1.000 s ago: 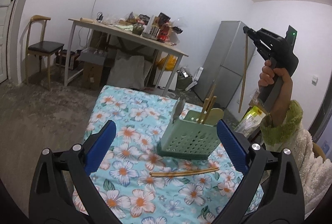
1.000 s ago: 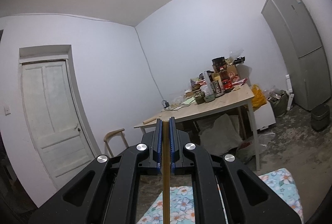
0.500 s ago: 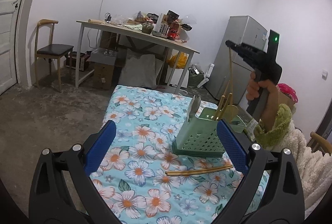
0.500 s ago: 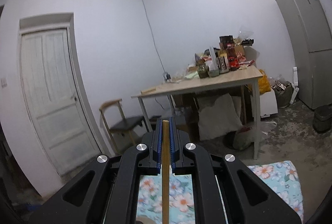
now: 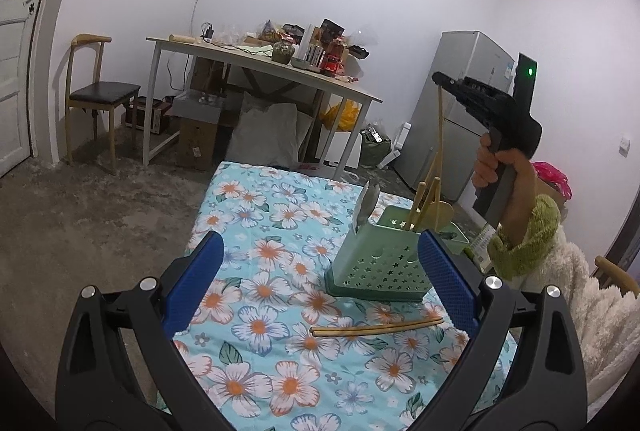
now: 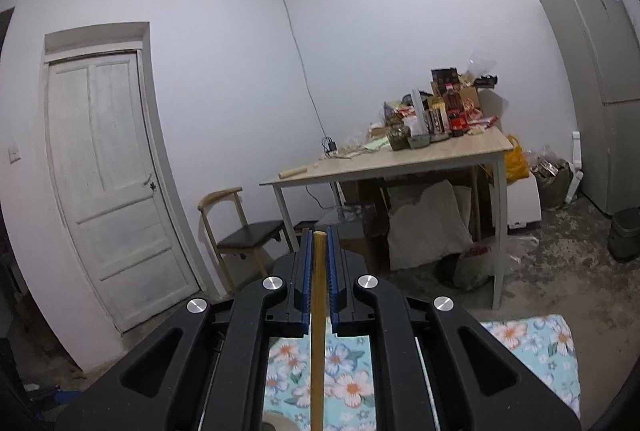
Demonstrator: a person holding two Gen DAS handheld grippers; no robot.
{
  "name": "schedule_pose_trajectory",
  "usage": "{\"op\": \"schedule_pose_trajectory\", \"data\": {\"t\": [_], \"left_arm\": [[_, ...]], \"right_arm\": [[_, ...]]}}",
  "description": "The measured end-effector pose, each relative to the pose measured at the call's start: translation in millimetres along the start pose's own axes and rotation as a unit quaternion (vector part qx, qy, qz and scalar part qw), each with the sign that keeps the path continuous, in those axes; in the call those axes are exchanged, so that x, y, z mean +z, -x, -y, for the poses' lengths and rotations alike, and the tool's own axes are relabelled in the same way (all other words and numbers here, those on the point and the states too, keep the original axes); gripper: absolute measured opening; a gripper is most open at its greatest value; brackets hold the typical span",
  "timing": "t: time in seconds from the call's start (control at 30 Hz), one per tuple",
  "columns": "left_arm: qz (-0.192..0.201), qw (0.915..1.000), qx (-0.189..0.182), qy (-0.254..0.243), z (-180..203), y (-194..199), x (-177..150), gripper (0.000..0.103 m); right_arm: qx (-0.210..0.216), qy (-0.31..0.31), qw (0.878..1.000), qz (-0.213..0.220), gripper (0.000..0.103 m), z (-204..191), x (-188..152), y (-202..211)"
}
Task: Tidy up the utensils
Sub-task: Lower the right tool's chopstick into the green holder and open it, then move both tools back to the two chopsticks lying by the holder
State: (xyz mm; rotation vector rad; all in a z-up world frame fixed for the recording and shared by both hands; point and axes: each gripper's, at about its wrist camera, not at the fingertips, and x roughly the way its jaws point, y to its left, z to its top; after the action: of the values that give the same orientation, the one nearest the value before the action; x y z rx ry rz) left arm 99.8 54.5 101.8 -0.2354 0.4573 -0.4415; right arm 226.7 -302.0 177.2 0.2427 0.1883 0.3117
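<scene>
The right gripper (image 6: 318, 251) is clenched on 1 wooden chopstick (image 6: 317, 331), the blue pads pinching it close to its top end so that the stick hangs almost straight down from the jaws. In the left wrist view the same chopstick (image 5: 440, 135) drops from the gripper's tip toward the green perforated utensil holder (image 5: 380, 263), its lower end lost among the wooden utensils (image 5: 426, 203) already standing there, so I cannot tell whether it has entered the compartment or only hangs at the rim. The left gripper (image 5: 320, 283) is released, its jaws spread wide and holding nothing, low over the floral tablecloth (image 5: 256, 231) in front of the holder. Between those open jaws, just in front of the holder, 2 more chopsticks (image 5: 376, 328) lie side by side on the cloth, apart from the holder's base. A metal utensil (image 5: 366, 205) stands in the holder's left end. To finish this step well, my judgement is that the stick should be kept vertical and lowered straight into the compartment with the other wooden pieces, and the pads let go only once the tip is well below the rim, since a release from the top end could let it tip outward. The holder looks light, so a sideways nudge may shift it. The pair on the cloth is probably next.
</scene>
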Motion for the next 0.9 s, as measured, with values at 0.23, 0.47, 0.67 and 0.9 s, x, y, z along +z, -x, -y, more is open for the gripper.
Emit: {"op": "schedule_pose_trajectory", "data": {"t": [0.23,0.47,0.67,0.9], "left_arm": [[0.003,1.0,0.009,0.003,-3,3,1,0.094],[0.004,1.0,0.007,0.005,-4,2,2,0.094],[0.005,1.0,0.003,0.005,-2,3,0,0.094],[0.004,0.9999,-0.002,0.012,-3,6,-2,0.094]], "right_arm": [[-0.007,0.033,0.999,-0.014,0.007,-13,-7,-18],[-0.014,0.045,0.998,-0.029,0.007,-14,-16,-16],[-0.029,0.054,0.997,-0.048,0.007,-14,-20,-8],[-0.041,0.042,0.997,-0.048,0.033,-7,-20,26]]}}
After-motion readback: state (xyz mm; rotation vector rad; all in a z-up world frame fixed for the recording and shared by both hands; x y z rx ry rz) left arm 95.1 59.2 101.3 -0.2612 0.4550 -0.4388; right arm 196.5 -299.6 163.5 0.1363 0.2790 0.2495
